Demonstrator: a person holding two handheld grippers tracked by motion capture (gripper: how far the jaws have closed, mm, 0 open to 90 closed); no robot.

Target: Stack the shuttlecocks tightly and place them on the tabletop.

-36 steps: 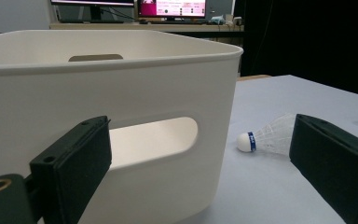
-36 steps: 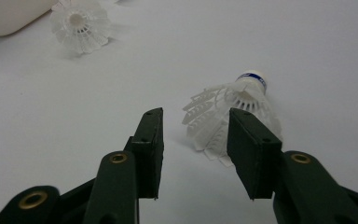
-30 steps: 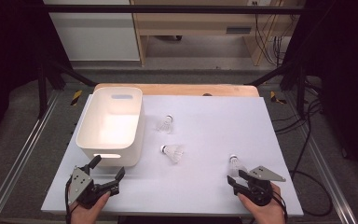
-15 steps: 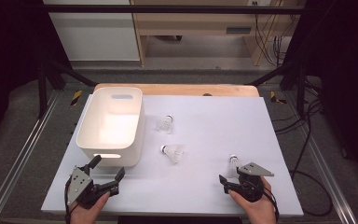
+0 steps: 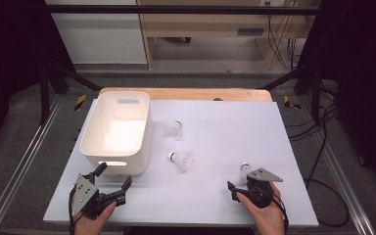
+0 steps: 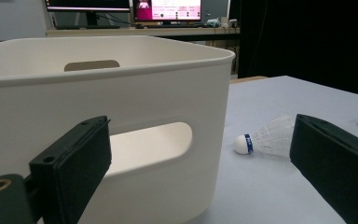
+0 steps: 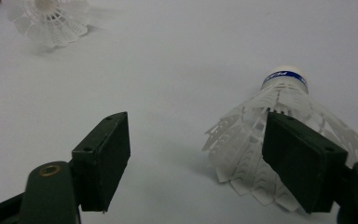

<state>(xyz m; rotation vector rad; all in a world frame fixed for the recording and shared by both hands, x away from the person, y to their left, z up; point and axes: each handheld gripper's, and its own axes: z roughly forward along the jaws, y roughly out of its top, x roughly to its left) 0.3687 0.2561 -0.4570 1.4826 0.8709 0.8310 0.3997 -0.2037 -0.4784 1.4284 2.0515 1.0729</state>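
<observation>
Shuttlecocks are sitting on the white worktop (image 5: 215,196), three of them, and the right claw (image 5: 238,184) is hovering right at the nearest shuttlecock (image 5: 245,169) near the front right corner. In the right gripper view that shuttlecock (image 7: 279,140) is standing cork-up with its blue band on top, skirt down on the sheet, and the right-hand jaw is sitting in front of its skirt while the other jaw is standing well off to the side. So the jaws are gaping wide and not pinching anything; they've just been opening, and the shuttlecock is only partly between them.

The left claw (image 5: 112,183) is resting near the front left corner, also spread open and gripping nothing, pointing at the white bin (image 5: 115,129) just beyond it. In the left gripper view the bin's wall with its handle slot (image 6: 149,144) is looming close.

A second shuttlecock (image 5: 181,160) is lying on its side mid-sheet, just right of the bin, and a third shuttlecock (image 5: 174,129) is sitting farther back, beside the bin's right wall.
</observation>
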